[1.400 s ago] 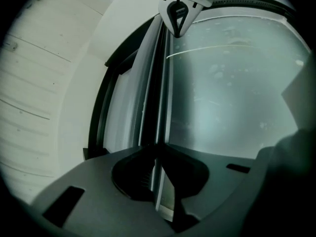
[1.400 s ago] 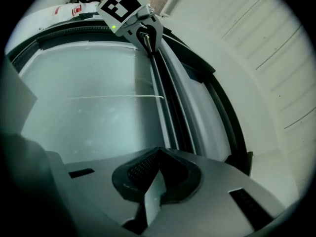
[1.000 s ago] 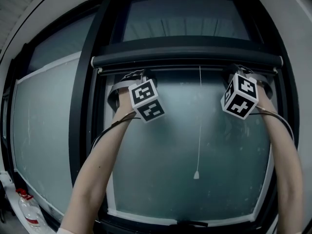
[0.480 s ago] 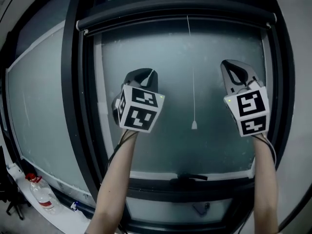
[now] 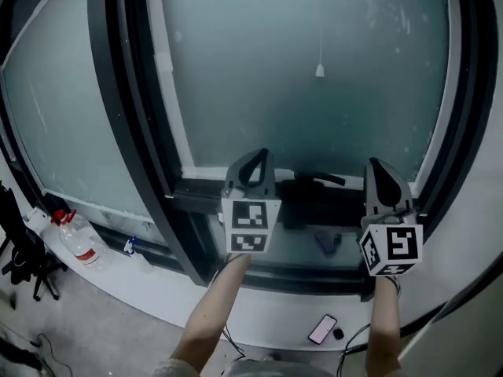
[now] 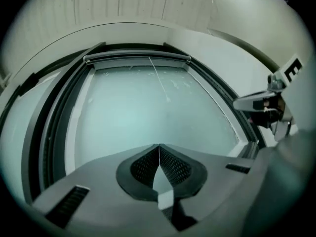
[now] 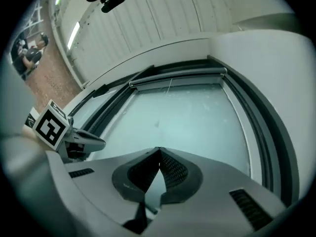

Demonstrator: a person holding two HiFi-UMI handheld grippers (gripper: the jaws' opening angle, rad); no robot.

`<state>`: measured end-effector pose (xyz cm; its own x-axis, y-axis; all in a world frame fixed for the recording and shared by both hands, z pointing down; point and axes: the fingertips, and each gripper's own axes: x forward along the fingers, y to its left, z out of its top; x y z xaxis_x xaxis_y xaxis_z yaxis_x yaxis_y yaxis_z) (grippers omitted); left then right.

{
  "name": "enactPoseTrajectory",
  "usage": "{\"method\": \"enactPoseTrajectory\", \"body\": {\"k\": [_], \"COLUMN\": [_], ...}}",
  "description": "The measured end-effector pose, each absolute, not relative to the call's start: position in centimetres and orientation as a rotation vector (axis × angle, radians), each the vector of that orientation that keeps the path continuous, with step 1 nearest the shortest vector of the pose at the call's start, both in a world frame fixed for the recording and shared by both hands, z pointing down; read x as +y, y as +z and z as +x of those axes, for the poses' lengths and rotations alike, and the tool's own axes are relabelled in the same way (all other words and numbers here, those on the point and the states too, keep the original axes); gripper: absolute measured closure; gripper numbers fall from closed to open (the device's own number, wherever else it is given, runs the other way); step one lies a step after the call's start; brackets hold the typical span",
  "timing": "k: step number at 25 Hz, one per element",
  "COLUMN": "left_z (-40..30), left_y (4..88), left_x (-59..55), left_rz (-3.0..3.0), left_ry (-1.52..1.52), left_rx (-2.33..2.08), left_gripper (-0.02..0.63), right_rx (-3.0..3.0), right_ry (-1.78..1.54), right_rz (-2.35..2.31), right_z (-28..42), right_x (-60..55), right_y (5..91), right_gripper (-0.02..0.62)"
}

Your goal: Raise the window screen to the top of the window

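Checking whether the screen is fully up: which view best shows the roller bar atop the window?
The left gripper view: the roller bar shows end to end, nearly level. The right gripper view shows it too, at a slant. The head view points at the lower frame and cuts it off.

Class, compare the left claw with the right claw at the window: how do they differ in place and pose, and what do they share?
Place: the left claw is left of the dark handle; the right claw is right of it.
Pose: the left claw's marker cube faces the head camera squarely; the right claw's cube is turned cornerwise and lower in view.
Shared: both are shut, empty, pointing up along the frosted pane.
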<state>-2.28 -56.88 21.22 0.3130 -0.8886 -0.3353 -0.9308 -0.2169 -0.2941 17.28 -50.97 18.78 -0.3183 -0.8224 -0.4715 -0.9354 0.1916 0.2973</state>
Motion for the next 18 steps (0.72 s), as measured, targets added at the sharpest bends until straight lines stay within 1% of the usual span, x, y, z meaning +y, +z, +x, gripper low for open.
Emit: {"method": "enactPoseTrajectory", "body": {"k": [5,9,12,14,15,18], "left_z": [-2.8,-3.5,-4.8,-5.6,-5.8,-5.5], "left_y": [34.6,42.1,44.1,44.6,44.8,45.0], "left_x": [-53.8,-51.9,-50.4,-49.3,-48.7,-46.4], "left_rz": [-2.243,-2.329,-2.332,-2.339,-2.347,-2.369], "left_ry": [0.064,-0.021,-0.053,-0.046,-0.04,-0.066], "left_rx": [1.693,1.775,1.826,1.865,1.882,1.883], "left_gripper": [0.6,0.6,0.6,0.6,0.6,0.6], "right_rx": [2.421,2.526,2.574,2.588,2.612,2.714], "right_ry": [0.56,0.406,0.4,0.325,0.237,-0.173], "right_rz": [-1.655,-1.686,-1.723,-1.72,-1.681,-1.397], "right_z": [14.7,14.0,14.0,14.1,13.9,11.8], "right_x": [-49.1,-48.2,-47.5,-46.7,-46.1,-43.3], "right_y": [31.7,38.4,40.1,41.0,41.7,44.6], "right_gripper": [0.591,0.591,0.591,0.591,0.591,0.589]}}
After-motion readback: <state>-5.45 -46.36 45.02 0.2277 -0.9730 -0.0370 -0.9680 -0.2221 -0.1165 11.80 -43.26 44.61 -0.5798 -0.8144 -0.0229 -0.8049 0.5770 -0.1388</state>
